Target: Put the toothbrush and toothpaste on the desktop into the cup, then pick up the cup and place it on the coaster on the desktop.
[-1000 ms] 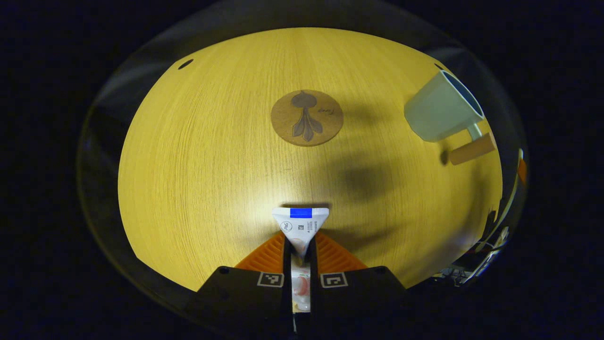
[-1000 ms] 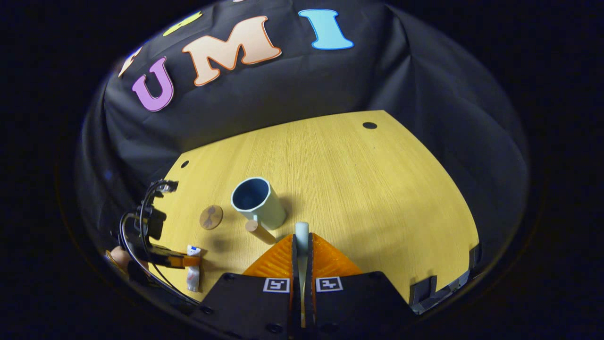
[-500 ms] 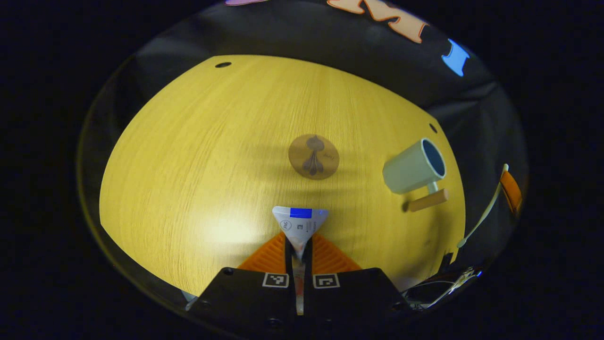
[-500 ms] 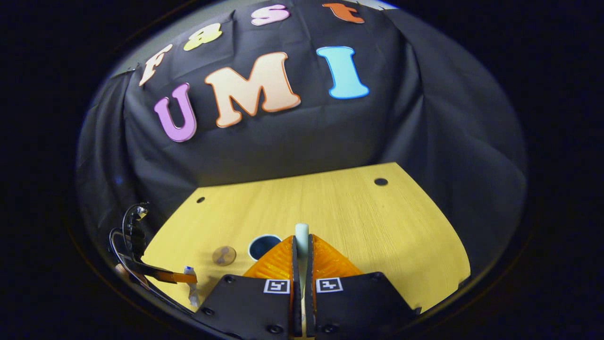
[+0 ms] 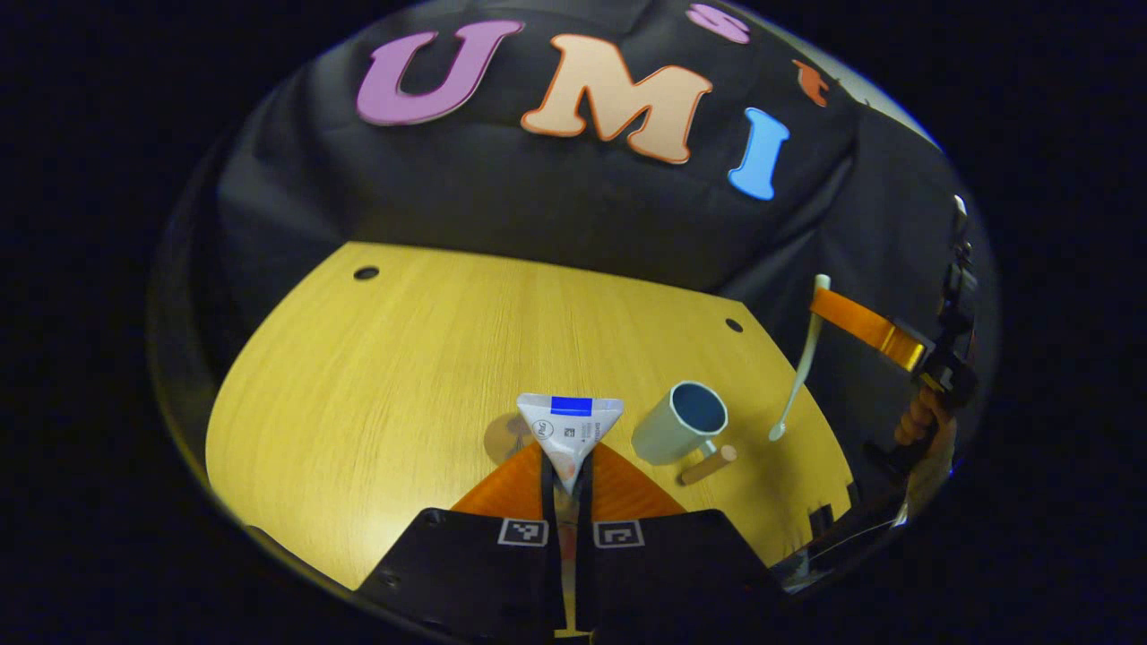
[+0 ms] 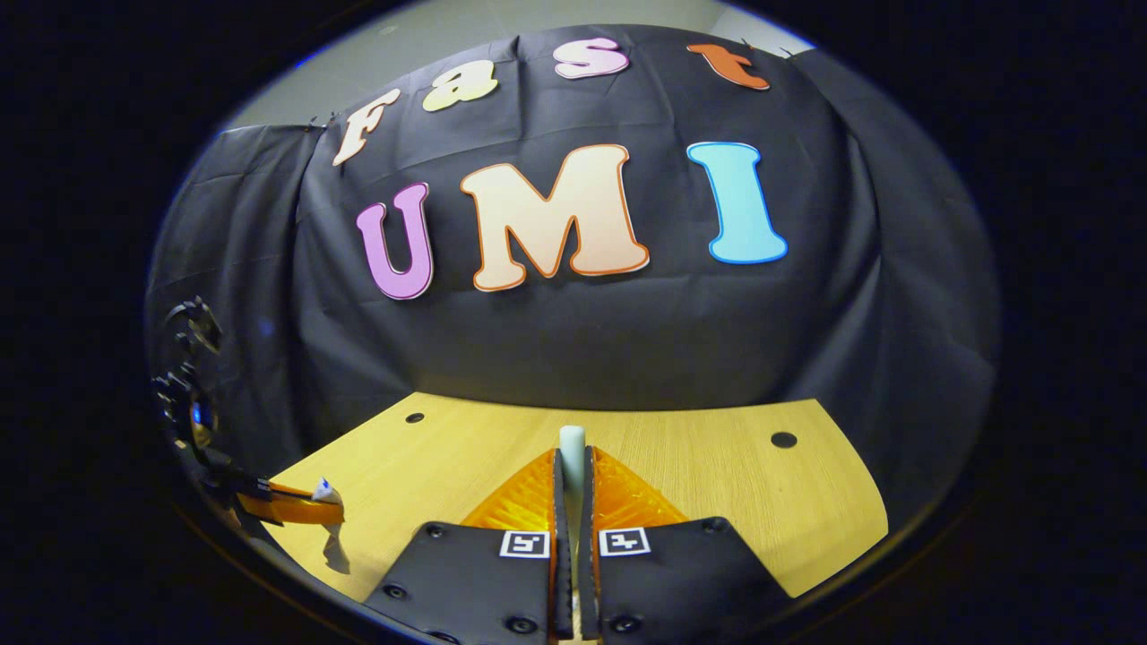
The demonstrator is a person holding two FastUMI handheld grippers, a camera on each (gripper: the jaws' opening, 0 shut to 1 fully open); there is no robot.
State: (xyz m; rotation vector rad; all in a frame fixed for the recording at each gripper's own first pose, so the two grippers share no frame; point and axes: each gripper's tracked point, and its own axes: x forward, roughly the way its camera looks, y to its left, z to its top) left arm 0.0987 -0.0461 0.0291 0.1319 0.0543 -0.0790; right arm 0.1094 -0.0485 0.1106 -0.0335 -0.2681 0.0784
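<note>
Left gripper view: left gripper (image 5: 568,466) clenched on toothpaste tube (image 5: 570,428), crimped flat end pointing forward, long axis along fingers, held above counter (image 5: 403,358). Cup (image 5: 679,423) upright on counter just right, wooden handle toward camera. Coaster (image 5: 504,437) partly hidden behind tube. Right gripper (image 5: 829,309) raised at right, grasping toothbrush (image 5: 799,363) hanging near-vertical, tip down, beside cup.

Right gripper view: toothbrush end (image 6: 572,448) between fingers.
</note>
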